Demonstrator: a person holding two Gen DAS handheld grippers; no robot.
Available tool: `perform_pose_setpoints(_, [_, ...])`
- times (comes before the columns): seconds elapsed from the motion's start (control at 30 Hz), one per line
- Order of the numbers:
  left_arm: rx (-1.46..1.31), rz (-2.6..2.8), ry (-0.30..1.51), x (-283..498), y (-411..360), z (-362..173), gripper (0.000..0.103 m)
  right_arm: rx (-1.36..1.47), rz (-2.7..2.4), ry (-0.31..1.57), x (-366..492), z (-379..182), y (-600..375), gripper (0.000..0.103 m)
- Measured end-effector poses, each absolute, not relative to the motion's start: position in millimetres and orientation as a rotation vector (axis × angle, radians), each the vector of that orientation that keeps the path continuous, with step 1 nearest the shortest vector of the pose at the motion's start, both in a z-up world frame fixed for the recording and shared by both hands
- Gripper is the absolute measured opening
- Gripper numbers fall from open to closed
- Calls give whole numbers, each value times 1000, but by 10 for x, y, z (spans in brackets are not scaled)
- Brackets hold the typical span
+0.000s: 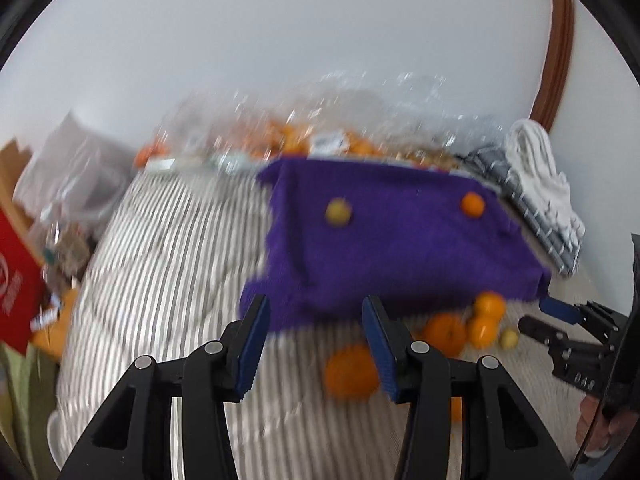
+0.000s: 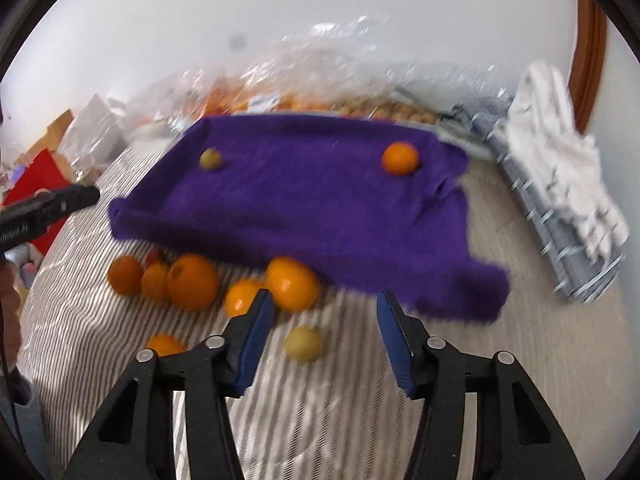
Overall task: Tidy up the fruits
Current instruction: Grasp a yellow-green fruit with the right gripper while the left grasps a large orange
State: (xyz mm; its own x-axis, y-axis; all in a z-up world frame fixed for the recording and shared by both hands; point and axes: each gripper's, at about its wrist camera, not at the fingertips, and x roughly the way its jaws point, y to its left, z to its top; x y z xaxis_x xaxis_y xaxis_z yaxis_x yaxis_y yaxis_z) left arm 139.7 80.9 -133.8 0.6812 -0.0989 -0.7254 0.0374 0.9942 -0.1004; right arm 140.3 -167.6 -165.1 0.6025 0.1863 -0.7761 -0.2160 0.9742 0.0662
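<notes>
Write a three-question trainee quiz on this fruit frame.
1. True or false: the purple cloth carries exactly two fruits.
2. Which fruit lies nearest the right tongs? A) yellow-green fruit B) orange on the cloth C) a banana
3. Fill in: neither pair of tongs, left or right, holds a ____.

Key: 1 true; 2 A; 3 fruit
</notes>
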Motion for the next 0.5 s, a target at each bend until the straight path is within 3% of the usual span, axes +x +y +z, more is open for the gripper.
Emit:
perform_pose_setpoints(0.13, [-98,-40,856,1154,900,-1598,46,-63,226,920,1345,-1850,-1614,46])
perform_pose_setpoints(0.23, [-111,-40,872,1000,945,-1718,46,-46,238,939,1343,-1929,-1619,34])
perform_pose_setpoints(0.27, [-111,-34,873,957,949,-1745,46,-48,235,943,1343,-1947,-1619,26])
perform_pose_setpoints(0.5, [-118,-106,881,880,815,-1808,43,-77,225,887,1245,-1929,-1633,26])
